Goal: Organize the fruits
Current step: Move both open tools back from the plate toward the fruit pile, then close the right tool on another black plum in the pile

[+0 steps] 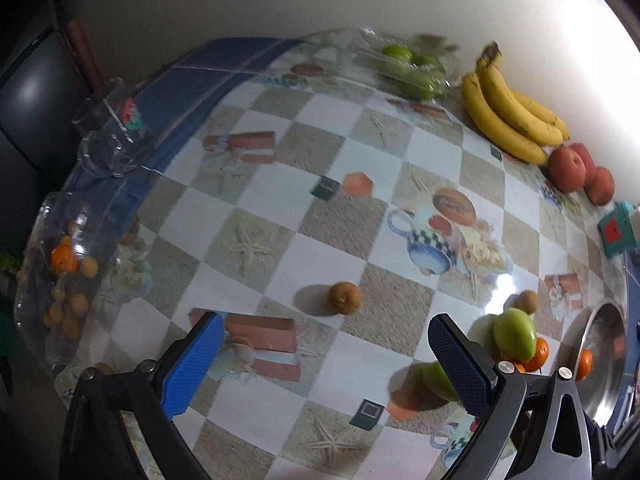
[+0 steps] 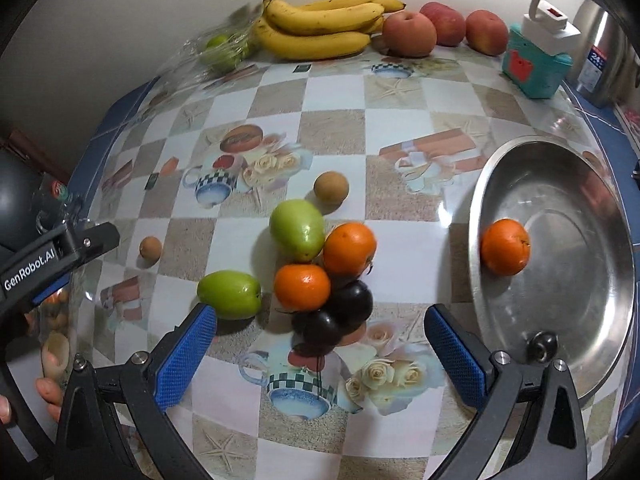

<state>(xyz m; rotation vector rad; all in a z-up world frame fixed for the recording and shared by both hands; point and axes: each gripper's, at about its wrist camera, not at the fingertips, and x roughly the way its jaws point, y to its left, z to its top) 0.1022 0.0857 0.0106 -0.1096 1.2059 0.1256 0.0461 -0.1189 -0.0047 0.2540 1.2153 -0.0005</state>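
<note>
Scanning from the left: a clear glass bowl (image 1: 60,264) at the table edge already holds small orange and brown fruits, and a small round brown fruit (image 1: 345,298) sits alone just ahead of the left gripper (image 1: 324,364) — jaws released, nothing between them. Centre stage, the right gripper (image 2: 320,356) hovers spread wide and empty over the loose cluster: two green pear-shaped fruits (image 2: 297,230), two round orange mandarins (image 2: 349,249) and dark plums (image 2: 348,300), all touching or nearly so. Further right, the shiny steel pan (image 2: 592,320) carries one mandarin (image 2: 505,246). Sorting looks midway; next, likely, the right gripper drops onto a mandarin — a careful pick, since neighbours could roll.
</note>
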